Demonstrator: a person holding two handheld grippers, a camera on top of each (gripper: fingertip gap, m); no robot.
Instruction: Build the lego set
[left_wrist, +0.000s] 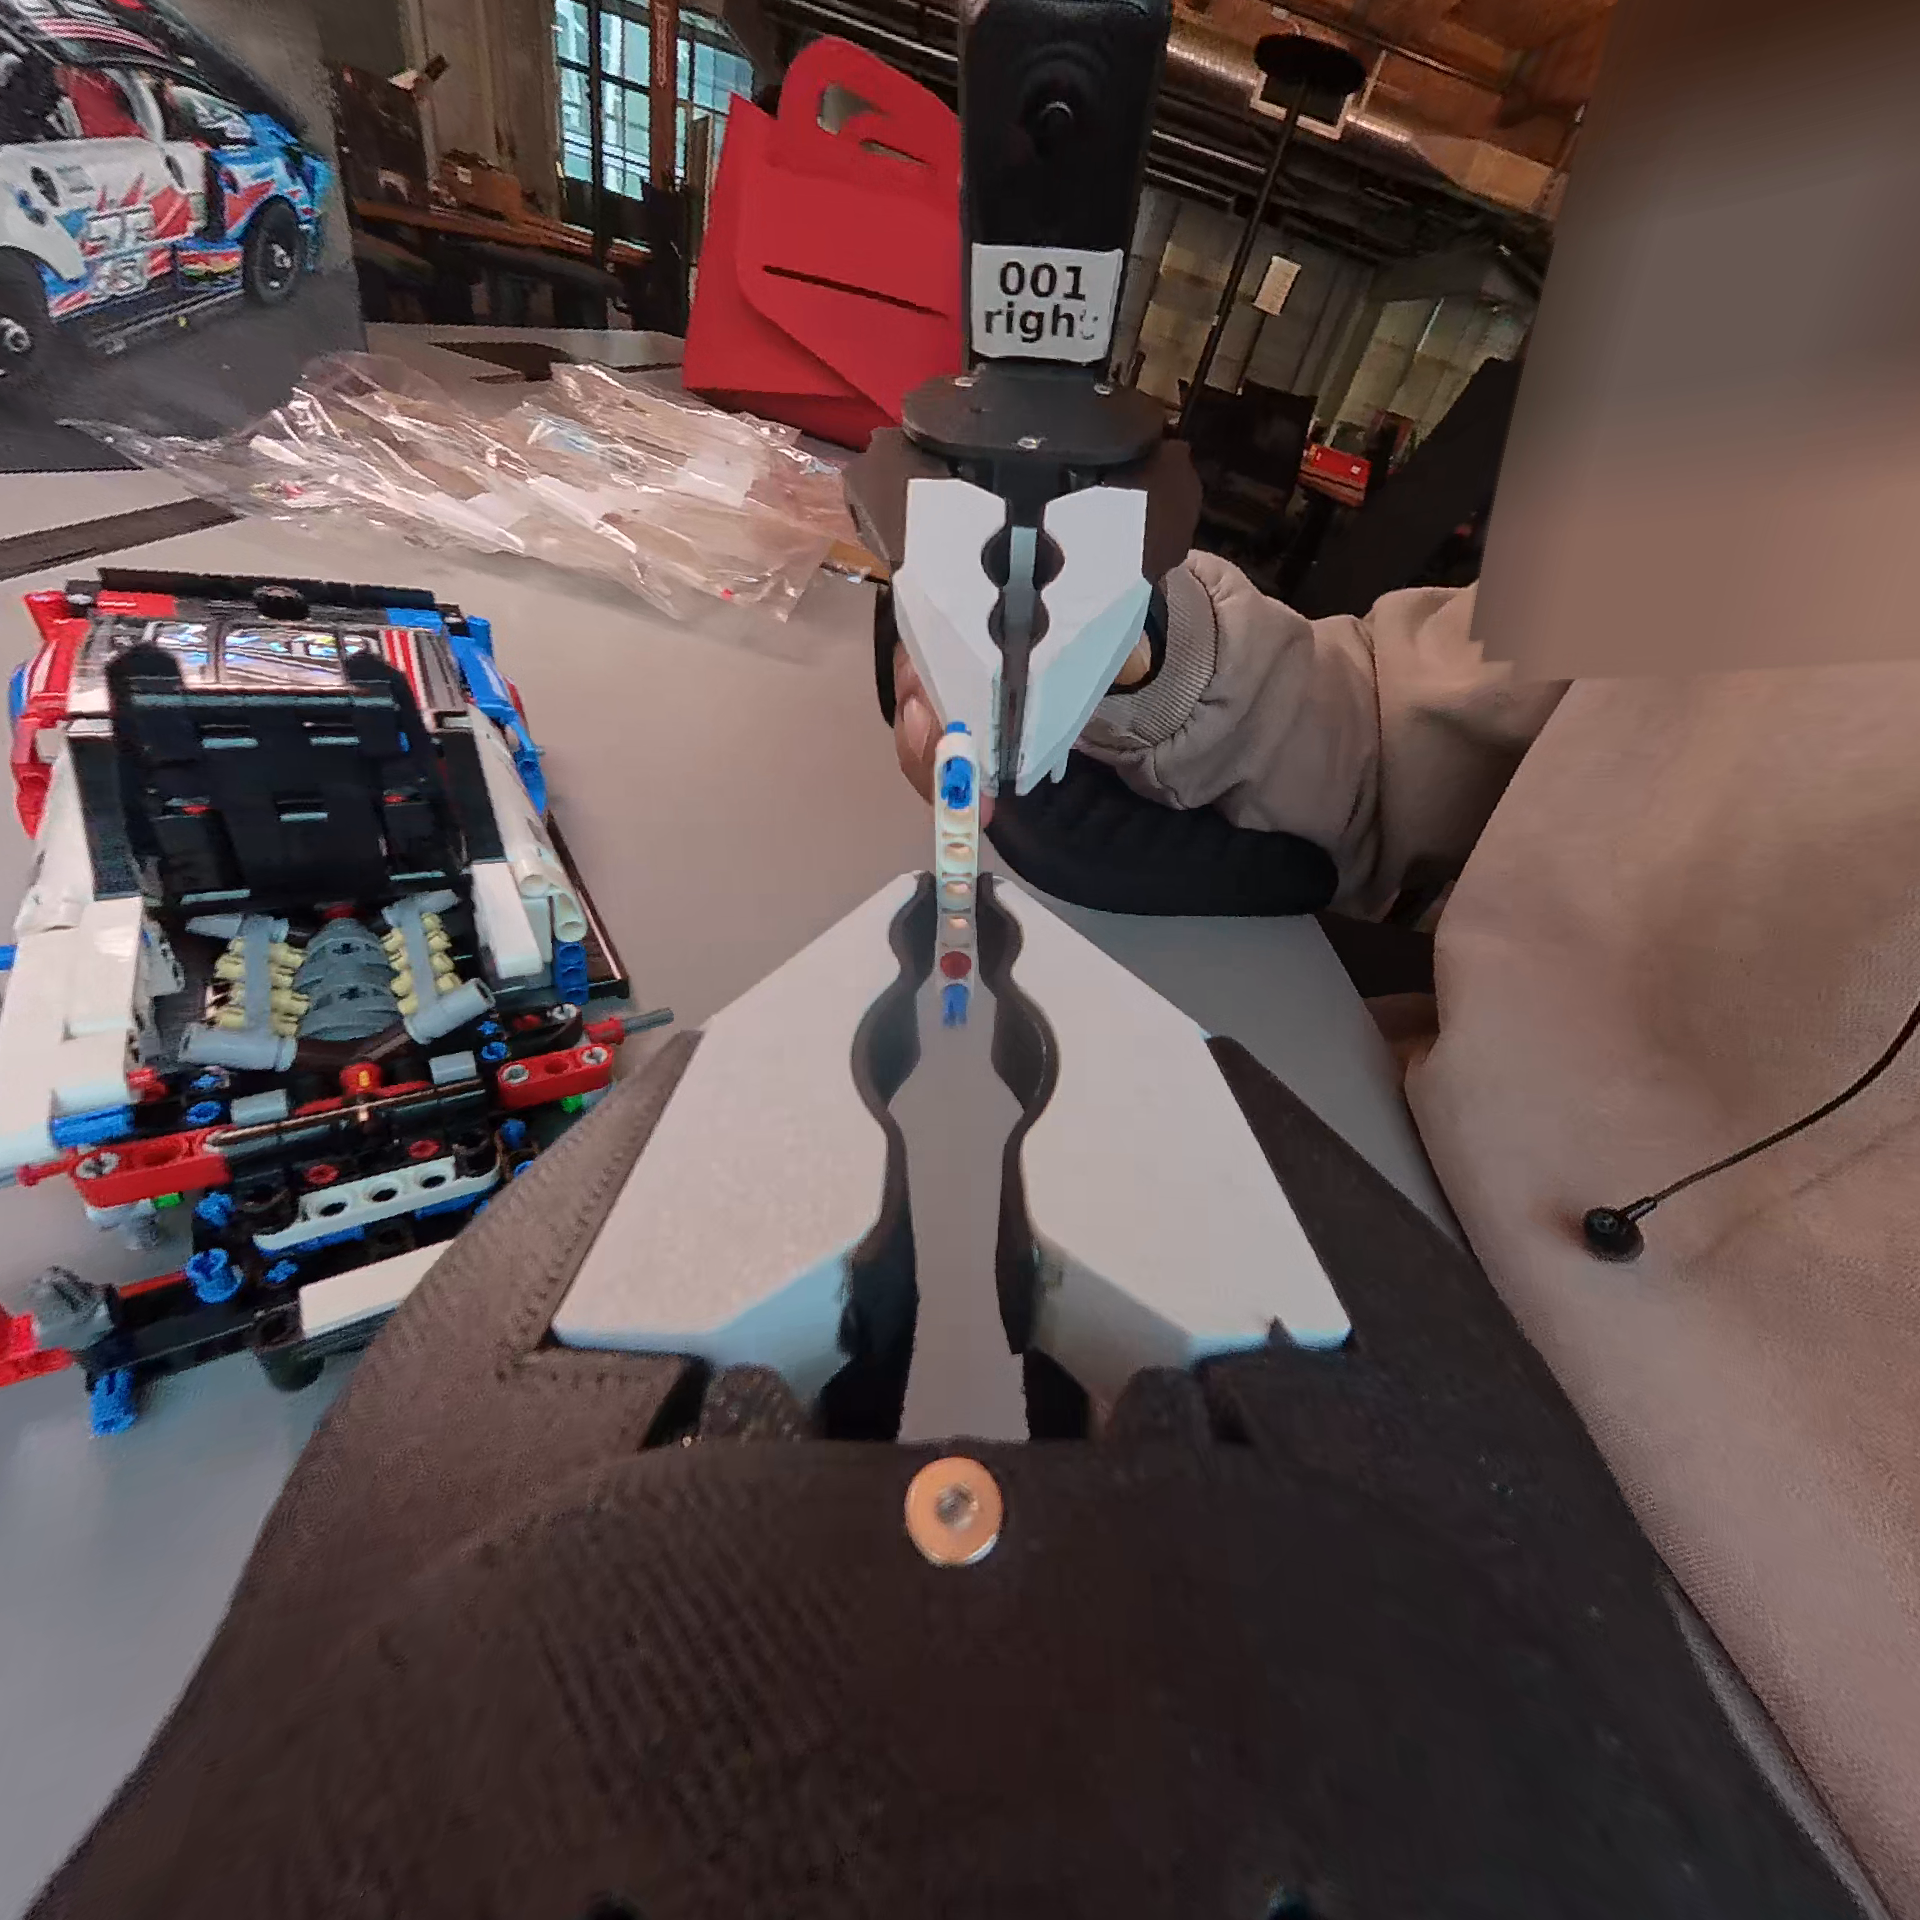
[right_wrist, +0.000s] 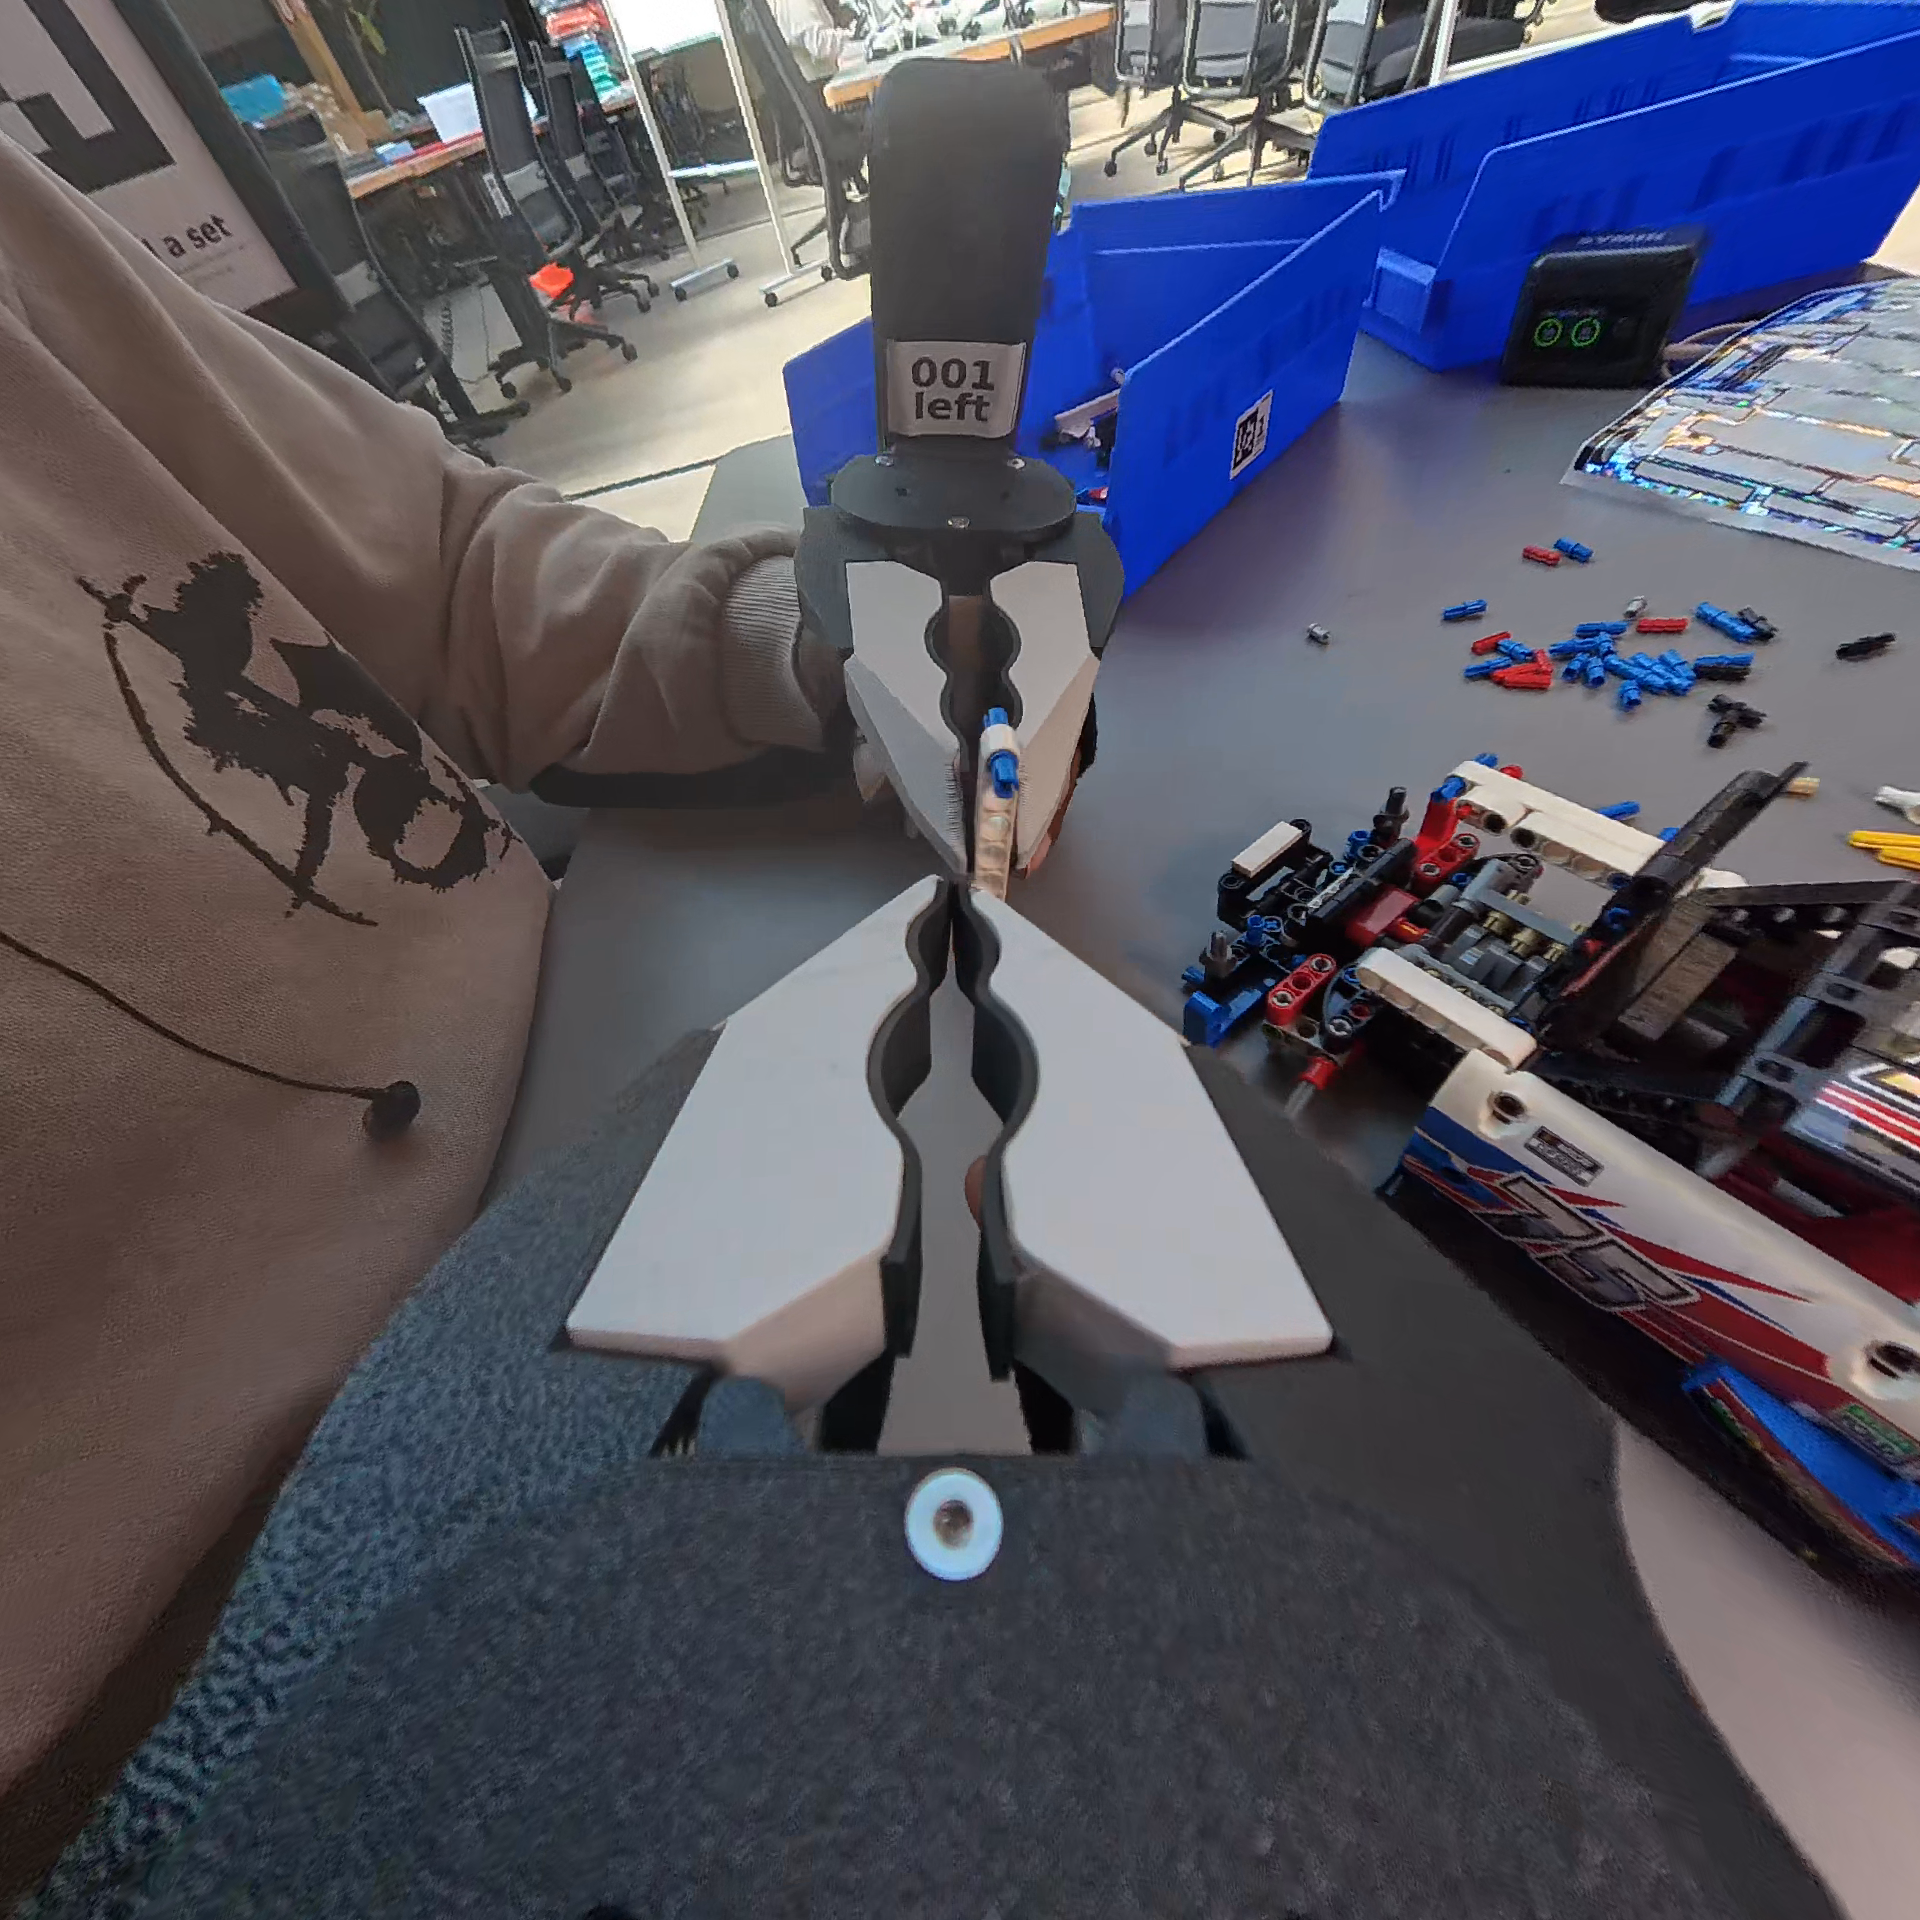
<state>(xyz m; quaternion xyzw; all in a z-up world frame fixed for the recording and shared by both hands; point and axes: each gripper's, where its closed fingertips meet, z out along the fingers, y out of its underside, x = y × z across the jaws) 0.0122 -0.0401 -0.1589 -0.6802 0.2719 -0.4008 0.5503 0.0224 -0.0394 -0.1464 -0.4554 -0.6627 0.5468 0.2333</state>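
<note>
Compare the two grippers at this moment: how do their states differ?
The left gripper is clamped on the white beam, while the right gripper is shut with nothing visible between its fingers. The beam runs between the left gripper's fingers, whereas the right gripper's tips sit just beside its far end. Whether they touch it is unclear. Both have white fingers on black bodies and face each other above the table.

red felt bag (left_wrist: 821, 281), blue bins (right_wrist: 1558, 197)

Both grippers, the left gripper (left_wrist: 954, 883) and right gripper (right_wrist: 961, 894), show white wedge fingers with wavy black pads on textured black bodies, one silver screw each, paper-labelled black handles, beige hoodie sleeves (right_wrist: 582, 634) behind.
</note>
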